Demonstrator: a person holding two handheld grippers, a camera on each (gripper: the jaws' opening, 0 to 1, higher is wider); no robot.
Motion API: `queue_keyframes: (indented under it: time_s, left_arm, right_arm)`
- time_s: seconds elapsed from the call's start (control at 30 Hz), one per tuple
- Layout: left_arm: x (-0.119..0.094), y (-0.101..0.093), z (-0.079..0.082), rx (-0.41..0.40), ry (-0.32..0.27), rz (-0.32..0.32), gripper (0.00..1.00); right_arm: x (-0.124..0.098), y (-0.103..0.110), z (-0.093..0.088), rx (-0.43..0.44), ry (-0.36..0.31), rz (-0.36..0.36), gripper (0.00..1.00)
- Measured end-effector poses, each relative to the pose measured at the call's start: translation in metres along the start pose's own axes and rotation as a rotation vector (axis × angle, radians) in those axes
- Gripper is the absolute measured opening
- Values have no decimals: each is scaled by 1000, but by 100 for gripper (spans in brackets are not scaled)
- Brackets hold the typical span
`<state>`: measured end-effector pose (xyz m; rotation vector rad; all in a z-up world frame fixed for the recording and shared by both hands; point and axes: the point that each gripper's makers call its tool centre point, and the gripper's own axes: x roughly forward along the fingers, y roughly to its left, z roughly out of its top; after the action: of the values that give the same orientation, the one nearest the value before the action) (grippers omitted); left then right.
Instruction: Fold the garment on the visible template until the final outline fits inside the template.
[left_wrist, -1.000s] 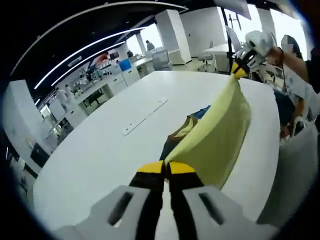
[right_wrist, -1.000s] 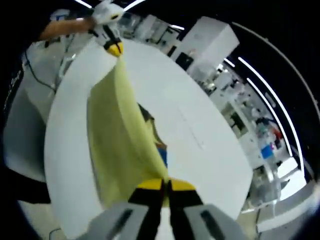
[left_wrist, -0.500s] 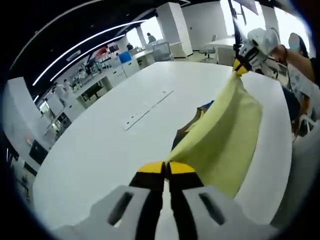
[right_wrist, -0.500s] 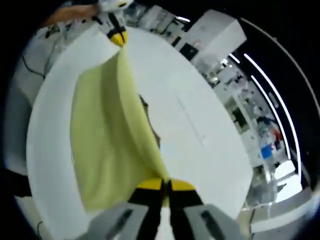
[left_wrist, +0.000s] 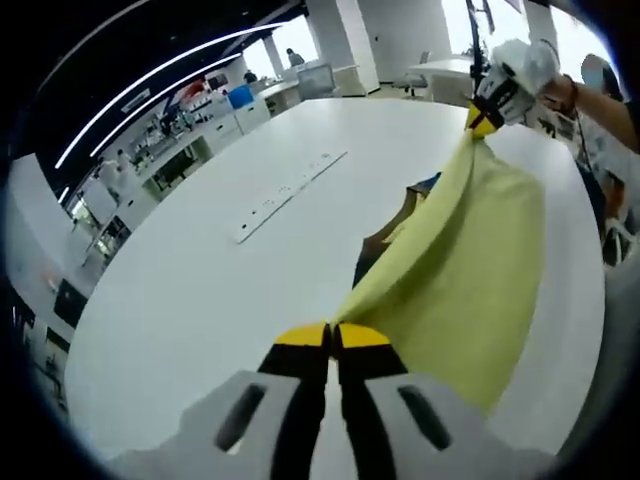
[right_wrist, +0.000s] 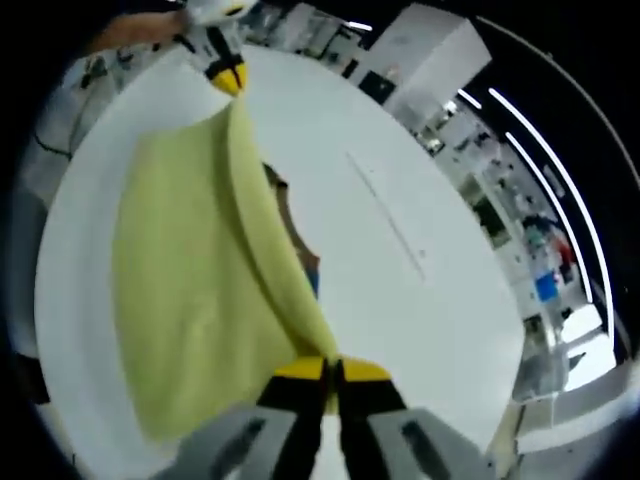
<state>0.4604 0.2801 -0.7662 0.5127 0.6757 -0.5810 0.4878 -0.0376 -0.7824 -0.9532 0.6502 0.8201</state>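
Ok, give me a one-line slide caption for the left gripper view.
Left gripper and right gripper hold a yellow garment stretched above a white table.

Open-plan lab: white benches (left_wrist: 205, 135), ceiling light strips (left_wrist: 160, 90).

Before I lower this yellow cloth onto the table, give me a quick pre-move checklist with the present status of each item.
1. Left tongs shut on one end of the yellow garment: ok.
2. Right tongs shut on the other end: ok.
3. Garment edge stretched between both tongs, rest hanging to the white table: ok.
4. Template position: a dark and blue sheet shows under the cloth, mostly covered; alignment cannot tell.
5. Garment outline inside template: not ok yet, cloth is unfolded.
6. White strip on the table lies apart from the cloth: ok.
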Motion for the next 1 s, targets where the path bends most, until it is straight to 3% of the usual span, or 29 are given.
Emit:
queue_keyframes:
  time_s: [0.47, 0.83, 1.0]
  left_arm:
    - [43, 3, -27, -23, 76, -45, 0]
    - [60, 1, -47, -12, 111, -65, 0]
    - [61, 1, -48, 6, 117, -68, 0]
  right_arm:
    - [49, 6, -11, 37, 20, 70, 0]
    - [65, 12, -15, 26, 30, 122, 0]
    - [67, 8, -15, 88, 9, 164, 0]
